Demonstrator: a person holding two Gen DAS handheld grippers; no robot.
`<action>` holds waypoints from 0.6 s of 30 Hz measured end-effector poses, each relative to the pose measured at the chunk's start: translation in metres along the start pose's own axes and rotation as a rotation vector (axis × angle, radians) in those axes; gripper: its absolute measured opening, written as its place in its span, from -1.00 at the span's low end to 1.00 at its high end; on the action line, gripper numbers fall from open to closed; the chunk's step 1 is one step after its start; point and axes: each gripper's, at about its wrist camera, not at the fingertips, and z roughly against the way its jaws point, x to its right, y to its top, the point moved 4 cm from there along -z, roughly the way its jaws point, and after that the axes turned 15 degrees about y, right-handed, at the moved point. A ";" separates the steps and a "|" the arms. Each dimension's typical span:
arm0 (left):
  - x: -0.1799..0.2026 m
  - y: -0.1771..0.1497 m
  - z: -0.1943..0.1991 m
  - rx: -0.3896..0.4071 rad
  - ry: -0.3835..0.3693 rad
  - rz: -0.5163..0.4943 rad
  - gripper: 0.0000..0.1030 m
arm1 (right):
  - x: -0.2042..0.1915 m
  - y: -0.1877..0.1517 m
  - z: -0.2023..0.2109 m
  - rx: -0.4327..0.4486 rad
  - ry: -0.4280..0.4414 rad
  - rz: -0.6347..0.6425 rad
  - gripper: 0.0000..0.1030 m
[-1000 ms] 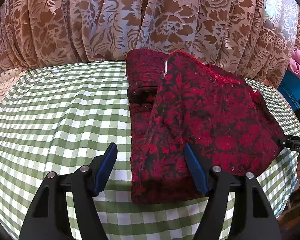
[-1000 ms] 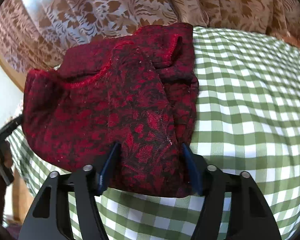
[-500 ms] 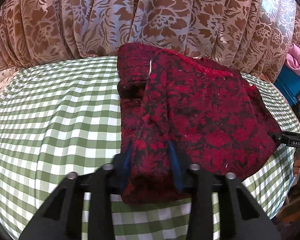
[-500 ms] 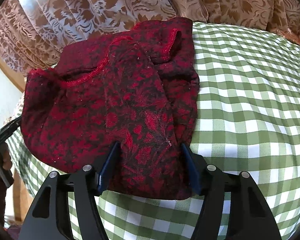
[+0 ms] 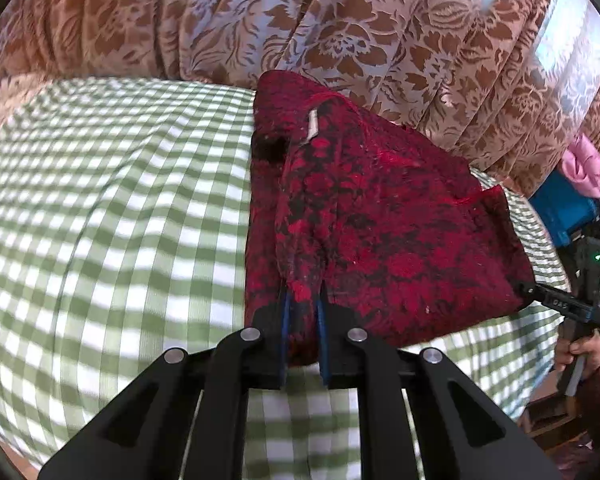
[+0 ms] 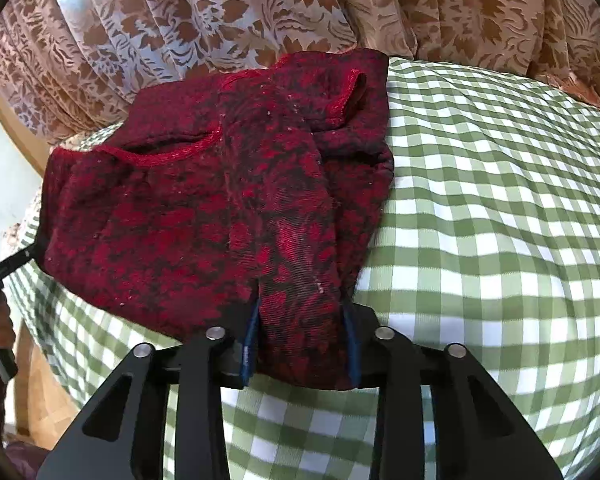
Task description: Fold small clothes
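Observation:
A red and black patterned garment (image 5: 400,220) lies partly folded on the green checked tablecloth (image 5: 120,240), with a white label near its collar. My left gripper (image 5: 302,308) is shut on a ridge of the garment's near edge, the cloth pinched thin between the blue pads. In the right wrist view the same garment (image 6: 160,208) fills the left half of the picture. My right gripper (image 6: 300,320) is closing on a thick bunched fold of its near hem, and the fabric fills the gap between the pads. The right gripper's tip (image 5: 556,302) also shows at the garment's far right corner.
A brown floral curtain (image 5: 220,20) hangs right behind the table. Off the table's right side stand a blue box (image 5: 560,212) and a pink cloth (image 5: 584,164). A hand (image 5: 580,350) grips the right tool's handle. Bare checked cloth (image 6: 500,240) stretches to the right of the garment.
My left gripper slid right onto the garment's near edge and its jaws closed on the cloth. The right jaws narrowed, bunching the hem between them; the right hand stayed put.

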 end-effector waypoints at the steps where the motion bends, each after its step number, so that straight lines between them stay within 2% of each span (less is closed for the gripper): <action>1: -0.002 -0.004 0.003 -0.004 -0.010 0.010 -0.82 | -0.001 -0.003 0.003 0.000 0.008 -0.005 -0.42; 9: -0.008 -0.039 0.031 -0.037 -0.055 0.048 -0.82 | -0.008 -0.045 0.031 -0.054 0.069 -0.029 -0.49; 15: 0.008 -0.086 0.062 -0.131 -0.123 0.066 -0.82 | 0.000 -0.092 0.069 -0.145 0.047 -0.028 -0.64; 18: 0.022 -0.100 0.066 -0.148 -0.106 0.040 -0.81 | 0.012 -0.099 0.074 -0.137 0.039 -0.072 -0.64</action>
